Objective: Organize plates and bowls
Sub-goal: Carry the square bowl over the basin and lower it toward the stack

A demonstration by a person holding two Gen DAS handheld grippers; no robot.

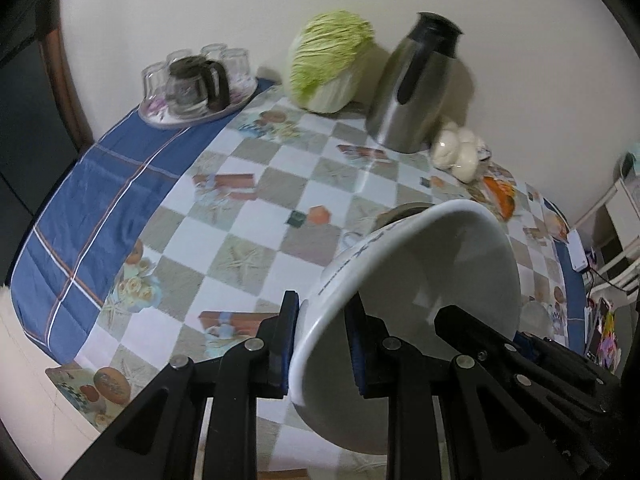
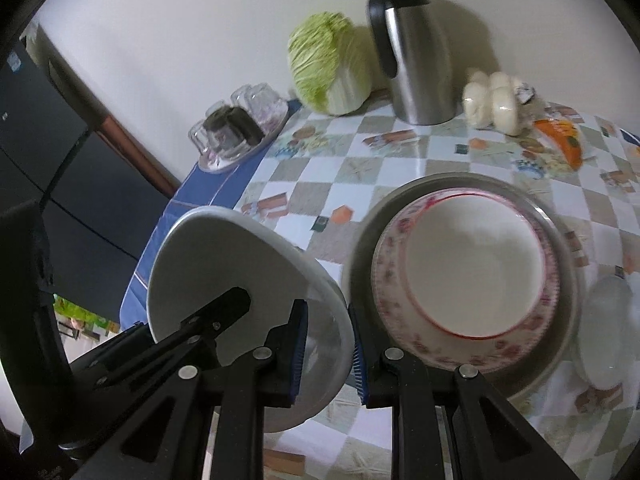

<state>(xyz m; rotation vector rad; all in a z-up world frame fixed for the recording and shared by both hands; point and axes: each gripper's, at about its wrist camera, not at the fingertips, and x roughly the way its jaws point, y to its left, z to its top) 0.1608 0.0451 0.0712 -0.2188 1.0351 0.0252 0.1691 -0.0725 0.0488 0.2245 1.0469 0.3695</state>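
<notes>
A white bowl (image 1: 432, 280) with dark lettering outside is tilted above the checked tablecloth. My left gripper (image 1: 322, 344) is shut on its near rim and my right gripper (image 2: 326, 354) is shut on its other edge (image 2: 224, 276). In the right wrist view a red-flowered bowl (image 2: 472, 276) with a white inside sits in a grey dish (image 2: 564, 316) to the right of the held bowl. A small white plate (image 2: 604, 332) lies at the far right.
At the back stand a cabbage (image 1: 330, 60), a steel jug (image 1: 416, 84), bagged white buns (image 1: 458, 152) and a tray of glasses with a coffee pot (image 1: 198, 88). A blue cloth (image 1: 92, 200) covers the table's left end.
</notes>
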